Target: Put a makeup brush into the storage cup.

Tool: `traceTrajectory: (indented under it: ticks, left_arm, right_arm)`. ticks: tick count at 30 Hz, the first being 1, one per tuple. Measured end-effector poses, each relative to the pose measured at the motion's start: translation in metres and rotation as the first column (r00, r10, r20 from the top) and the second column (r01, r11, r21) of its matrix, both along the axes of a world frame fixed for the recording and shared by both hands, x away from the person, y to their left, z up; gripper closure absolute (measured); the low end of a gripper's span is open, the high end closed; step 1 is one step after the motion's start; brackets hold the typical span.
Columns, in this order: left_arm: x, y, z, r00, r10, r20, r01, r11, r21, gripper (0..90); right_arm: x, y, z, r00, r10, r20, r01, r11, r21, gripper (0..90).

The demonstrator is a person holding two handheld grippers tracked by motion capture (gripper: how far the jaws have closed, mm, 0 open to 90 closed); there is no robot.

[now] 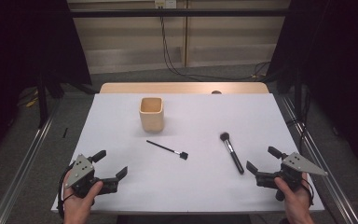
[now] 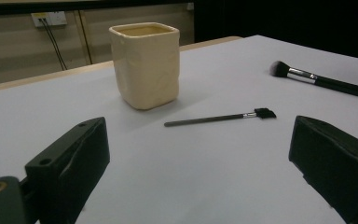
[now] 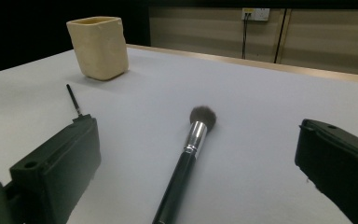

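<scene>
Resting at the lower left of the high view, the left claw is held in a hand at the near edge of the white table, its jaws spread wide with nothing between them. At the lower right, the right claw is held the same way by the other hand, jaws released and empty.

A cream cup stands upright in the upper middle of the table, its square mouth facing up. Below it, near the centre of the frame, a thin brush lies flat, its dark stick running from upper left to lower right and ending in a small black head. To the right of that lies a big brush with a round dark tuft at its upper end, a silver collar and a black handle slanting down toward the right claw. The two brushes lie apart, and neither touches the cup.

In the left gripper view the thin brush lies between the spread jaws, farther off, with the cup behind it and the big brush at upper right. In the right gripper view the big brush runs up the middle between the jaws, untouched by them, and the cup stands at upper left.
</scene>
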State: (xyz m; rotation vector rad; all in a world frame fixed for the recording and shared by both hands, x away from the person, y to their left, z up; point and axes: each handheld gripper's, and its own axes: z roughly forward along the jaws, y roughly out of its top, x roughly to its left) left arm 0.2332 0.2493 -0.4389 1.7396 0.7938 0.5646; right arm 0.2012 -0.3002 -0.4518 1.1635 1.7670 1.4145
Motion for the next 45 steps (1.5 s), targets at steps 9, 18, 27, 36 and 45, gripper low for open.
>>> traceTrajectory:
  ticks: [9, 18, 27, 36, 45]
  left_arm:
    - [-0.003, 0.0, 0.002, 0.9999, -0.006, 0.014, 0.006, 1.0, -0.003, 4.5]
    - [-0.001, -0.01, 0.003, 0.9996, -0.021, 0.021, 0.022, 0.9997, -0.014, 4.5]
    - [0.0, -0.009, 0.003, 0.9996, -0.016, 0.025, 0.016, 0.9995, -0.026, 4.2]
    - [0.004, -0.014, 0.006, 0.9994, -0.014, 0.032, 0.015, 0.9994, -0.032, 4.1]
    - [0.018, -0.021, 0.009, 0.9984, -0.018, 0.053, 0.02, 0.9992, -0.036, 4.0]
  right_arm:
    - [-0.001, 0.005, 0.001, 0.9999, 0.011, 0.006, -0.011, 1.0, -0.015, 0.0]
    - [-0.001, 0.005, 0.001, 0.9998, 0.021, 0.003, -0.021, 1.0, -0.009, 0.0]
    - [0.0, 0.005, 0.0, 0.9997, 0.023, 0.0, -0.023, 1.0, -0.006, 0.0]
    - [0.0, 0.005, 0.0, 0.9997, 0.023, 0.0, -0.023, 1.0, -0.004, 0.0]
    - [0.001, 0.005, 0.0, 0.9998, 0.02, -0.004, -0.02, 1.0, -0.003, 0.0]
